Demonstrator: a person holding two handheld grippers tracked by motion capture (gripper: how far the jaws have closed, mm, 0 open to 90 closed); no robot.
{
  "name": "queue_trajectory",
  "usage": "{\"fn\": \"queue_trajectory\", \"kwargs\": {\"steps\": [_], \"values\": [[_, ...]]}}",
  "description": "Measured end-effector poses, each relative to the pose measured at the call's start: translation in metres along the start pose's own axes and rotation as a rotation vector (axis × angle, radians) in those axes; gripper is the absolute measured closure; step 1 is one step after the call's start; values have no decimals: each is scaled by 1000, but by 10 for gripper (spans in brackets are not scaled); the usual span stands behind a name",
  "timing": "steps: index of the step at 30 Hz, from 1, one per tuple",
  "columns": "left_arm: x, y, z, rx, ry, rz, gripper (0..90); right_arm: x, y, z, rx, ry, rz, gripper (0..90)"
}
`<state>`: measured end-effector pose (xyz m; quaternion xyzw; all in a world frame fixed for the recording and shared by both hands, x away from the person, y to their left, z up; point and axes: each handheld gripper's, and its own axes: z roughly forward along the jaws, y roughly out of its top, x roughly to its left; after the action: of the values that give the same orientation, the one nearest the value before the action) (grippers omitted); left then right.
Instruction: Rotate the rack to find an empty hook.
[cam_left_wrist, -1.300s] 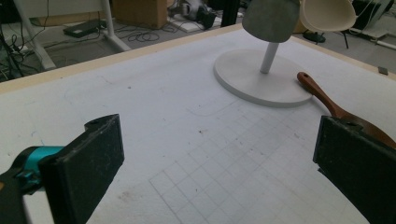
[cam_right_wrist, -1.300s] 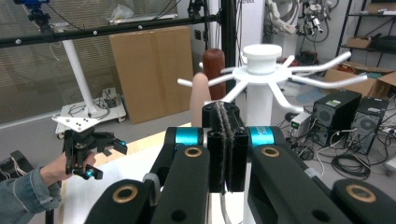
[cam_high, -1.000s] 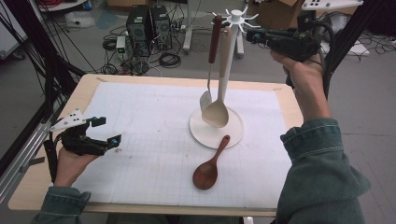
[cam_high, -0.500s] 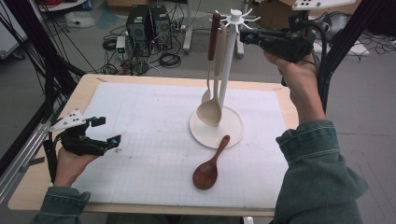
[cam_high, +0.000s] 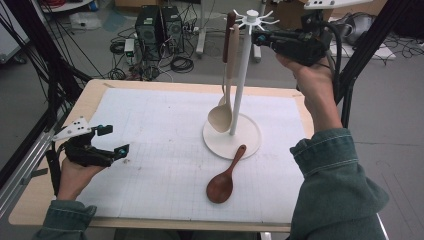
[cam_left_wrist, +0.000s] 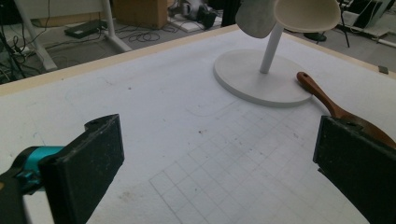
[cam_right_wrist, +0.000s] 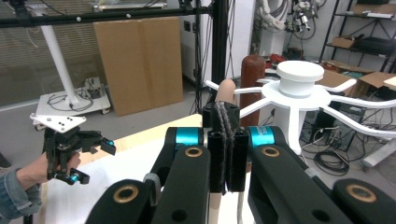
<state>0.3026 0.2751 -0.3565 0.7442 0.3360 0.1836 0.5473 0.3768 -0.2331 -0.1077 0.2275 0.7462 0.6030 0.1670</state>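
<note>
Nearest the person, a pale wooden table (cam_high: 30, 200) carries a white gridded mat (cam_high: 165, 135) that covers most of its top. On the mat's near left the left gripper (cam_high: 112, 141) rests low in the left hand (cam_high: 75, 175), its jaws standing wide apart with nothing between them. Just right of the middle lies a dark brown wooden spoon (cam_high: 223, 179), bowl toward the person, its handle tip reaching the round base of a white utensil stand (cam_high: 232, 140). A cream spoon (cam_high: 225, 100) hangs from one of the stand's upper arms, bowl down just above the base, with a dark brown handle (cam_high: 229, 30) hanging beside it. The right gripper (cam_high: 260, 38) is held up level with the stand's top, its jaws pressed together right by the cream spoon's handle end; whether they pinch it cannot be told. Beyond the table the grey floor (cam_high: 280, 70) holds black computer boxes (cam_high: 157, 27), tangled cables, cardboard and black frame legs.
</note>
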Motion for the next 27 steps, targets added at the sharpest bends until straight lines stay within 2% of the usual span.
{"fn": "queue_trajectory", "kwargs": {"steps": [20,27], "values": [[0,0,-1,3,-1,1,24,11,0,11,-9,-40,-14,900],[0,1,-1,0,-1,0,24,14,0,12,-18,-38,-20,900]]}}
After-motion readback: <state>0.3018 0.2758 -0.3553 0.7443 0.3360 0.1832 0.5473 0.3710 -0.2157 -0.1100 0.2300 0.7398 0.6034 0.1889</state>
